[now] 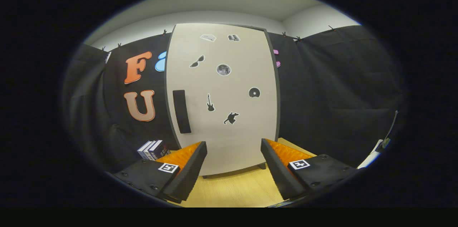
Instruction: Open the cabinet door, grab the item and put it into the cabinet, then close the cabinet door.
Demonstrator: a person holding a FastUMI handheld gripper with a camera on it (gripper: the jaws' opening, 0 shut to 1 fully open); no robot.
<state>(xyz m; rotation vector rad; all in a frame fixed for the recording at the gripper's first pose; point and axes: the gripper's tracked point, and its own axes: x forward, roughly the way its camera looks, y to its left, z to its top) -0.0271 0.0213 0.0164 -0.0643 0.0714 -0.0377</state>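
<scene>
One tall pale beige cabinet (pixel 222 98) with a dark-edged flat door, standing upright on the light wooden table (pixel 236 189) and shut, so nothing of its inside to be seen. On the door, one long black upright handle (pixel 181 111) near its left edge, and seven small stickers to the right of that handle: two pale ones at the top, one pair of sunglasses, one grey round disc, one black record-like disc, one guitar, one animal shape lowest of all. One set of tongs (pixel 233 169), two fingers (pixel 191 169) spread wide apart with nothing between them but bare table and the cabinet's lower front; open, gripping nothing, just short of the cabinet's base. On each finger one small square black-and-white marker. Left of the cabinet, near its bottom corner and just beyond the left finger, one small stack of dark blue and white box-like items (pixel 153 149), seemingly three side by side, exact count hard to tell; lying outside the cabinet, apart from the tongs. Behind the cabinet on both sides, black cloth wall (pixel 340 91) clipped along its top edge. Well to the right of the cabinet, beyond the right finger, one white object with a thin dark cable (pixel 388 134), too small to make out further.
</scene>
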